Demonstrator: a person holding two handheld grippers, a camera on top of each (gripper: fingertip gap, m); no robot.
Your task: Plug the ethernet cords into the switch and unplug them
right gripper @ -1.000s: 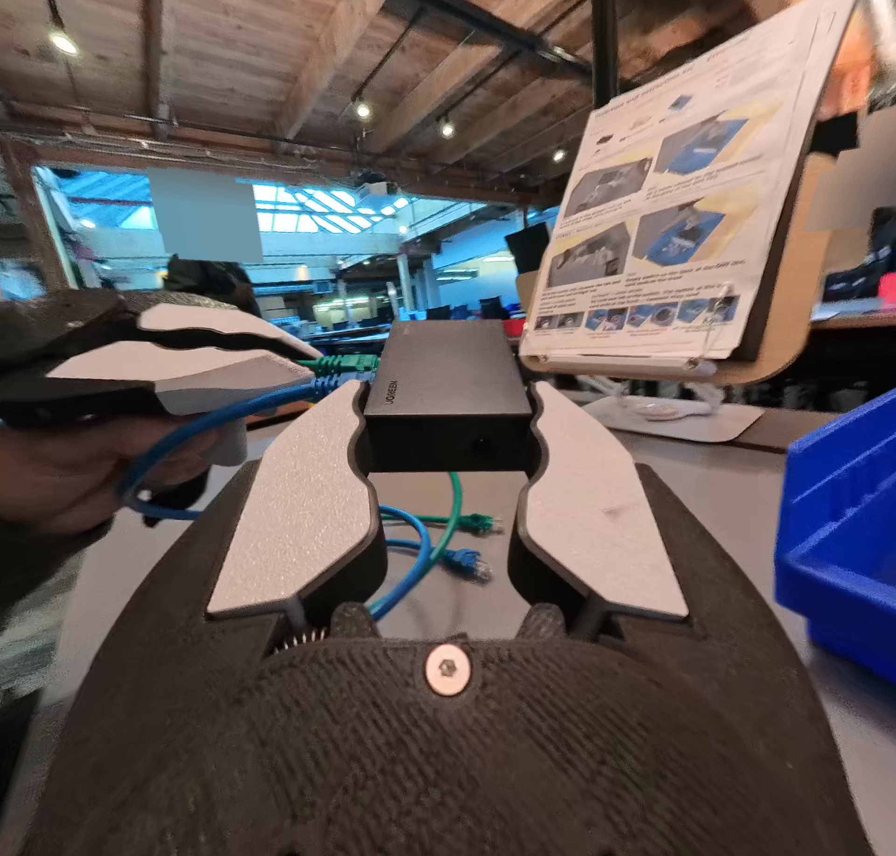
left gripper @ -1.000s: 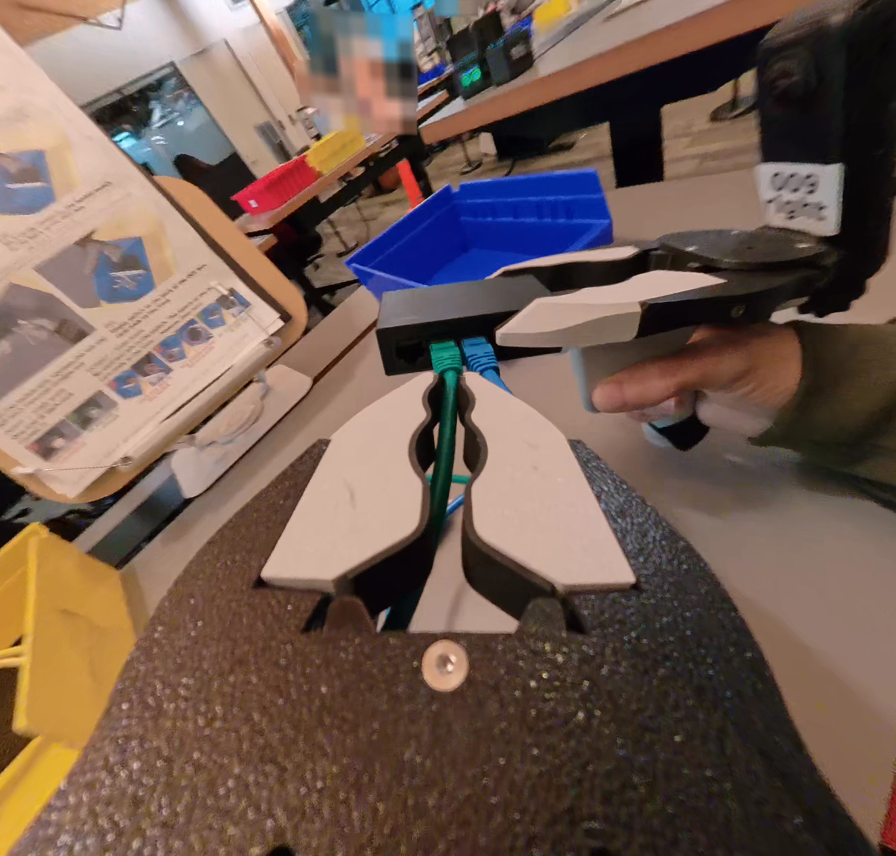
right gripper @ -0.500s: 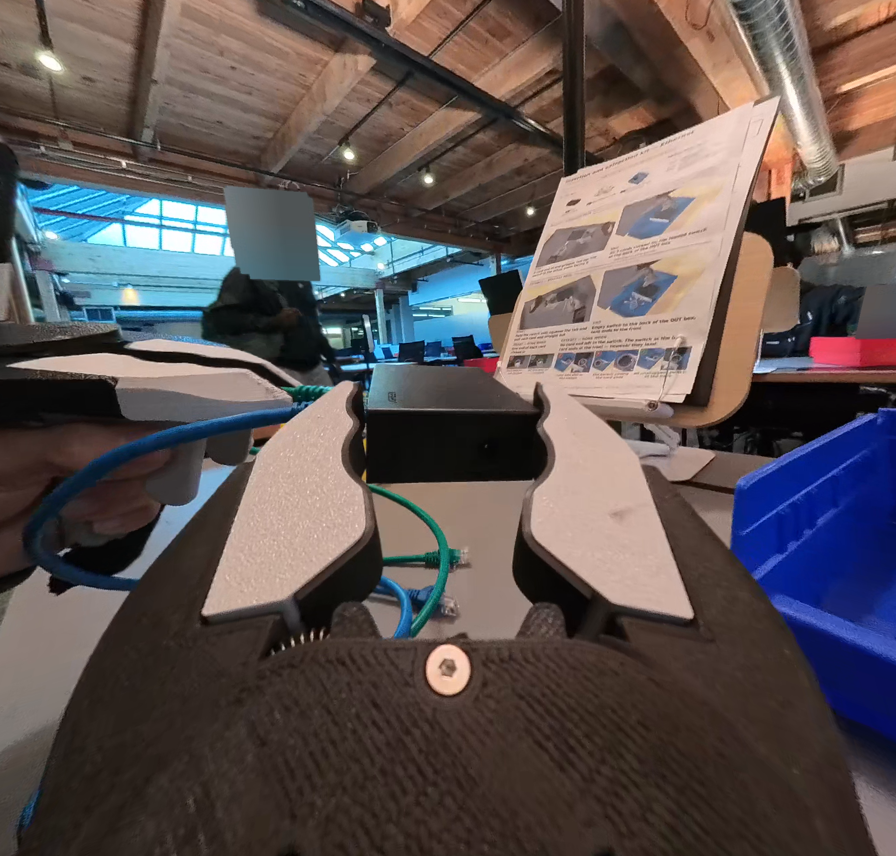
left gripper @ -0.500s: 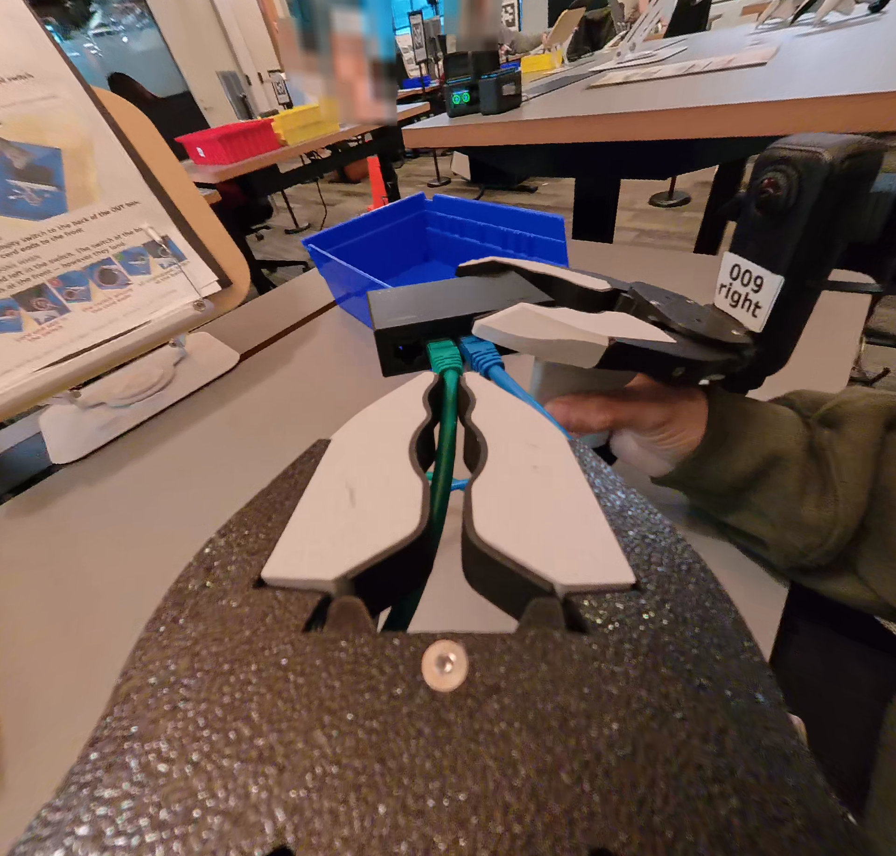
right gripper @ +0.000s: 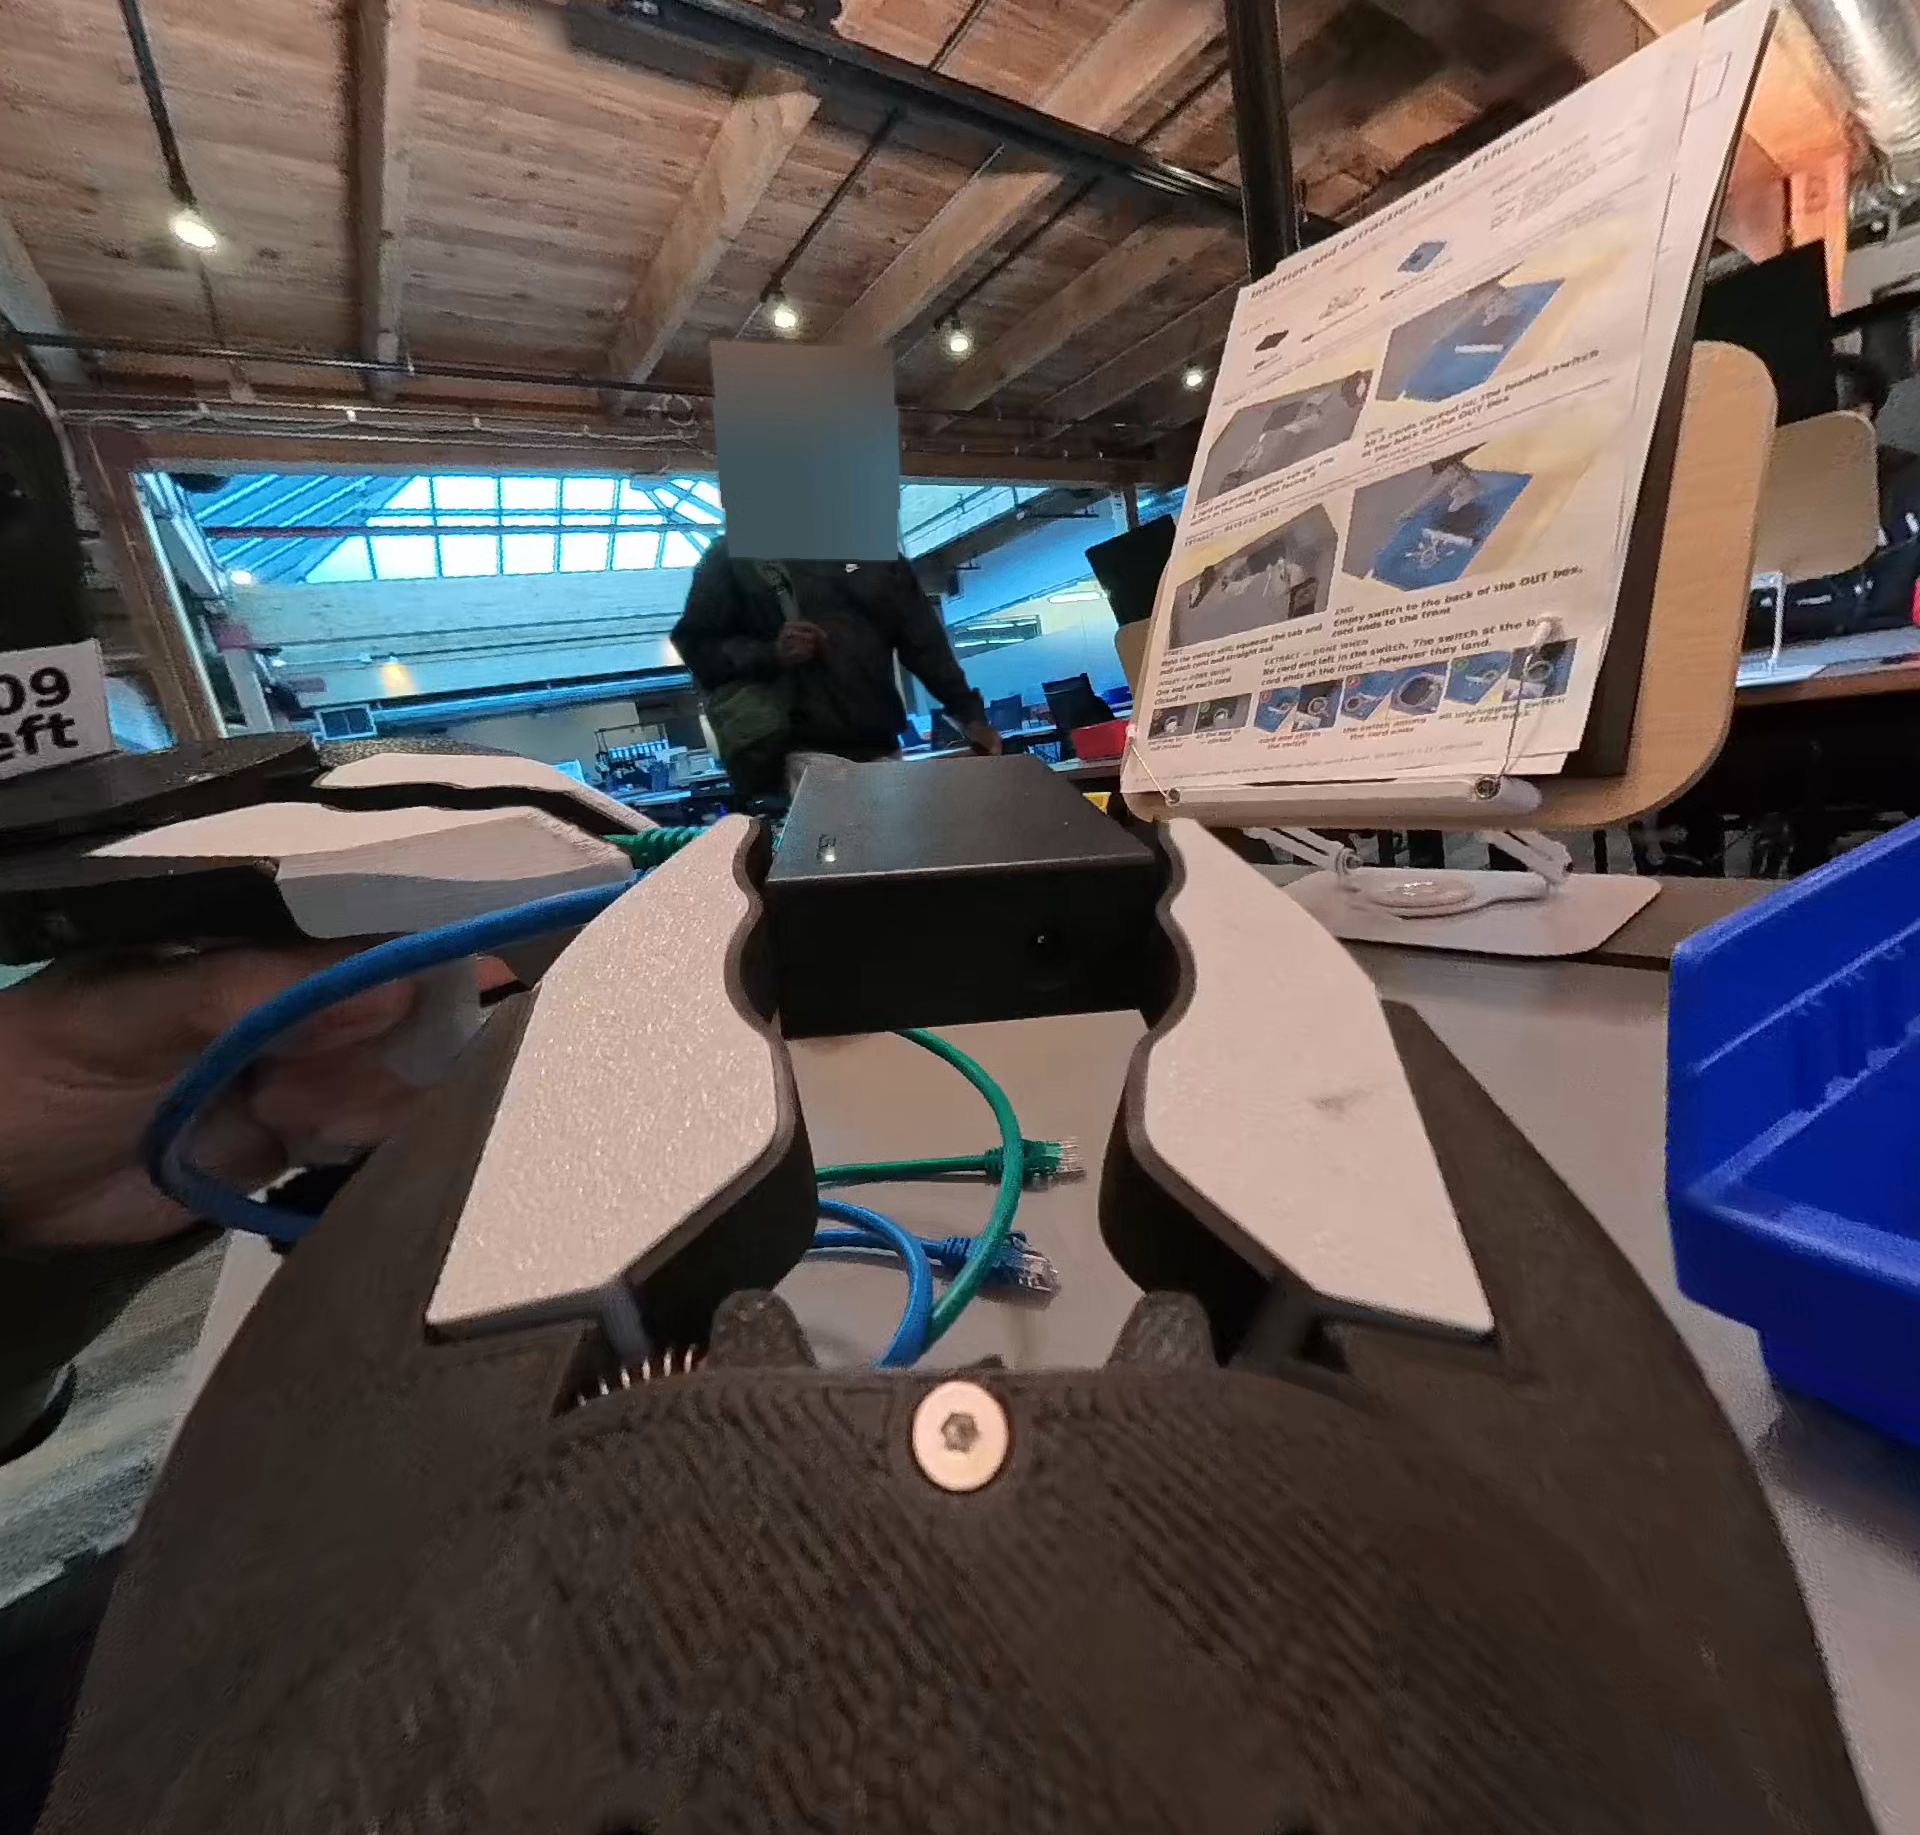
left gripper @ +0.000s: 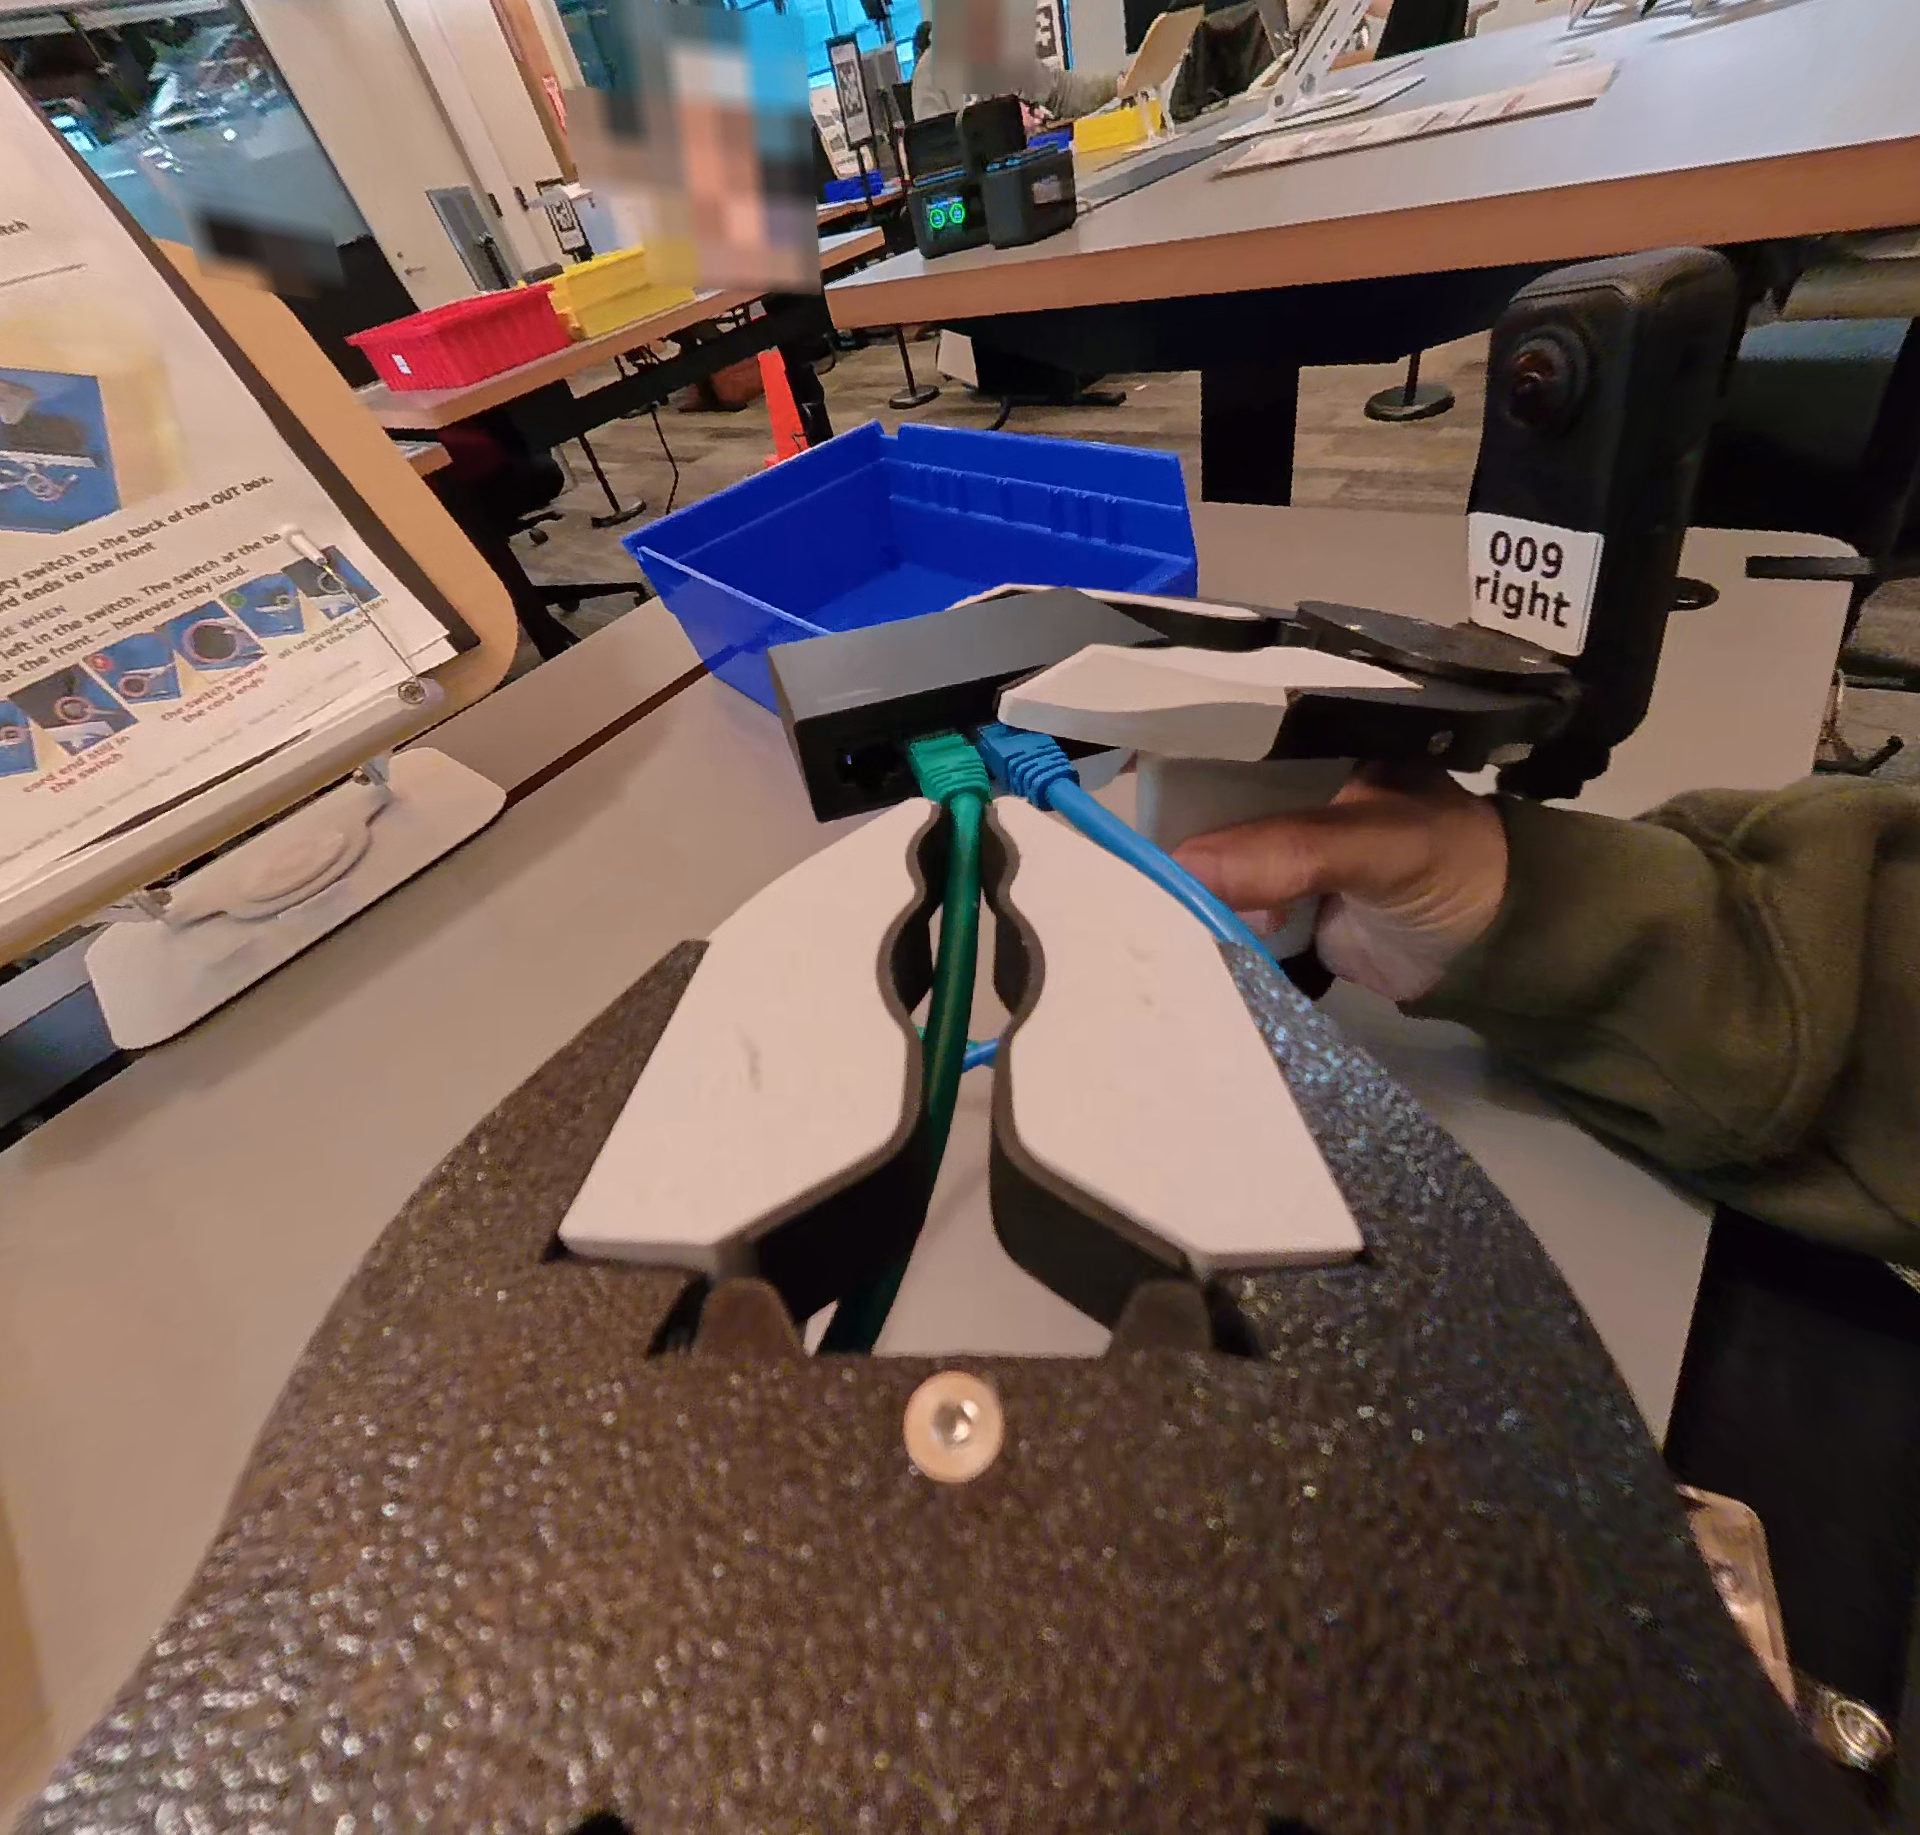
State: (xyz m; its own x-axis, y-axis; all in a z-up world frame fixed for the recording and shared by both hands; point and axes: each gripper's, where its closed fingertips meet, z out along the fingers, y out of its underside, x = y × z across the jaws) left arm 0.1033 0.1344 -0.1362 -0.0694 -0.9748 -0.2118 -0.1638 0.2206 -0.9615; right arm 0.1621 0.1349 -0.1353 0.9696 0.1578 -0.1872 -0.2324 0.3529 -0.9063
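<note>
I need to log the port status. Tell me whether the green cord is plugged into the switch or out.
In. The green cord has its connector seated in the black switch, beside the blue cord; the left gripper jaws pinch it just behind.

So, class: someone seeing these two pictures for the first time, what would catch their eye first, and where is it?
The black switch, held above the grey table in the right tongs, with a green cord and a blue cord plugged in side by side. The left tongs are shut on the green cord just behind its plug. A bright blue bin sits right behind the switch.
</note>
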